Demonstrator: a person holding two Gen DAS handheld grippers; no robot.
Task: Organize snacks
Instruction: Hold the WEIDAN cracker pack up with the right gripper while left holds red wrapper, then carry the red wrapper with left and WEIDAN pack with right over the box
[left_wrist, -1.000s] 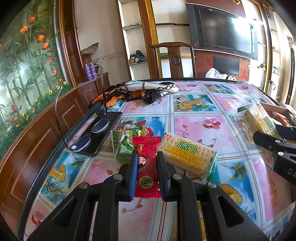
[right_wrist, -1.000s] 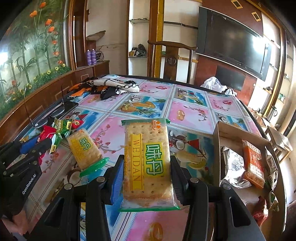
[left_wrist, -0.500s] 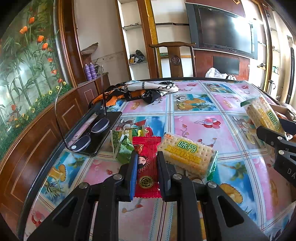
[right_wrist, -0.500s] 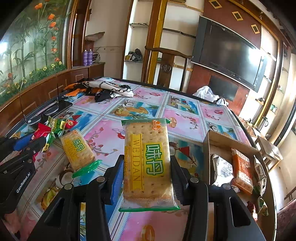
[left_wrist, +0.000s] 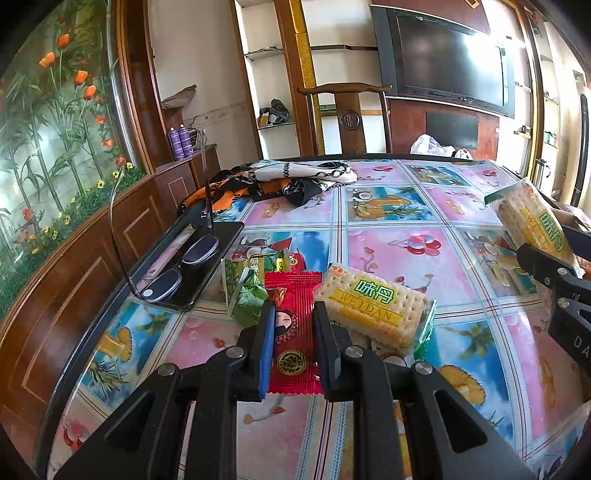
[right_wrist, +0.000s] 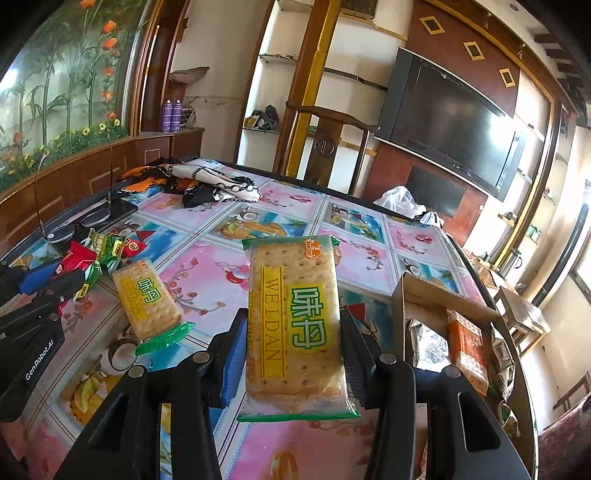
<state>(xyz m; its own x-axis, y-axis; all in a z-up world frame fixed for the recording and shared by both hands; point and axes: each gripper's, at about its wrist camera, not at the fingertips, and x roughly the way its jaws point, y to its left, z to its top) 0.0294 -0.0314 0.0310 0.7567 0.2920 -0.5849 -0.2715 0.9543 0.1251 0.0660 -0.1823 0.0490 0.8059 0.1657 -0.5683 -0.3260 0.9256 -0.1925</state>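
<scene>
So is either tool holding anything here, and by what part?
The right tool grips a cracker pack by its long side edges, near the lower end. The left tool holds nothing.

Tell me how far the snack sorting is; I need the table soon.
Partly done: the cardboard box already holds an orange packet. The right gripper carries a cracker pack. Another cracker pack, a red packet and green packets remain.

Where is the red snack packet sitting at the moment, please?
In the left wrist view, the red snack packet lies flat on the table between the left claw fingers, with a green packet on its left and a cracker pack on its right.
</scene>
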